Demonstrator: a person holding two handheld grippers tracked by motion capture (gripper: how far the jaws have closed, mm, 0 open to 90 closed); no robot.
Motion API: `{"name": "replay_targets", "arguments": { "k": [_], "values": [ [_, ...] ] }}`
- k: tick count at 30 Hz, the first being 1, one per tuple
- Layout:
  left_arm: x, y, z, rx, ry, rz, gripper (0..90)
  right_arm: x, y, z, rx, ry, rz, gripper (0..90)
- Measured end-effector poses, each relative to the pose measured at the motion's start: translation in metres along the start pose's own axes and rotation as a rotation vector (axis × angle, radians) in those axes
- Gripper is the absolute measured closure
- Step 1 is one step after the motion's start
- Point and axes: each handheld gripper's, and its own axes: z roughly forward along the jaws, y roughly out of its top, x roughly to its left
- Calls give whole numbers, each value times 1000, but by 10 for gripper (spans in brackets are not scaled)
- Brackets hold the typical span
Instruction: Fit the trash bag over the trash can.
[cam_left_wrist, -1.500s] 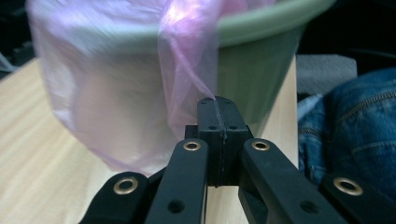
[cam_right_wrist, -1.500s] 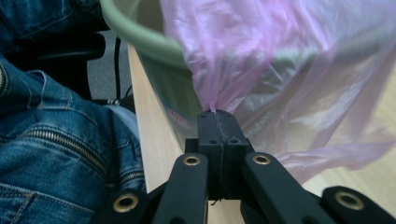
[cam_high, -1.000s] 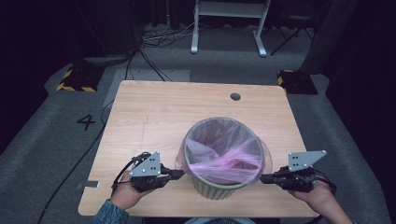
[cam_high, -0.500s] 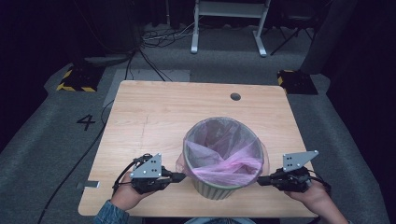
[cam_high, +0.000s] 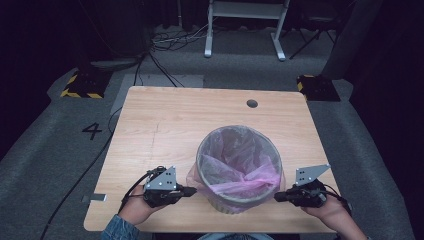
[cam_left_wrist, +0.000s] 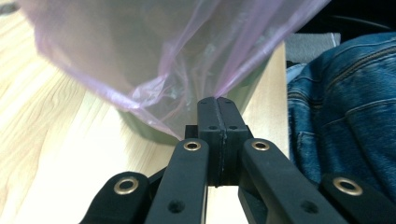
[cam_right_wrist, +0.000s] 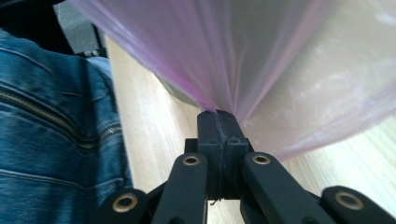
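Note:
A round grey-green bin (cam_high: 235, 202) stands near the front edge of the wooden table (cam_high: 165, 125), lined with a thin pink plastic bag (cam_high: 240, 165). The bag's rim is folded over the bin's edge and hangs down outside. My left gripper (cam_high: 192, 190) is at the bin's left side, shut on the bag's hanging edge (cam_left_wrist: 187, 93). On the opposite side, my right gripper (cam_high: 276, 196) is shut on the bag film (cam_right_wrist: 261, 60), which stretches taut from its tips. Both pairs of jaws are pressed together in the gripper views.
The person's denim-clad lap (cam_left_wrist: 345, 107) sits just past the table's front edge. A round cable hole (cam_high: 252, 103) lies at the back right of the table. Beyond the table are grey carpet, cables and a white stand (cam_high: 245, 25).
My right gripper has sunk a little beside the bin, drawing the bag's edge down with it. The left gripper has hardly moved.

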Motion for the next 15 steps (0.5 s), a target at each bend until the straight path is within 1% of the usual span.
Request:
{"name": "replay_targets", "arguments": {
  "k": [2,4,7,8,11,12,13,14,15],
  "values": [
    [3,-5,1,17,10,-13,900,-4,-6,3,1,-4,16,899],
    [5,-9,5,64,30,-15,900,-6,-9,5,11,-19,25,898],
    [8,-17,13,117,42,-40,900,-9,-14,11,28,-28,41,897],
    [9,-20,16,127,44,-48,900,-10,-16,13,38,-30,48,897],
    [11,-27,20,146,43,-76,900,-10,-21,18,53,-31,63,896],
    [11,-29,20,147,39,-89,900,-11,-23,18,54,-32,71,893],
    [10,-31,18,145,39,-92,900,-11,-25,18,54,-33,77,889],
    [9,-32,16,133,45,-96,900,-11,-28,16,49,-35,85,871],
    [8,-32,13,118,49,-96,898,-11,-29,14,43,-42,93,832]
  ]
}}
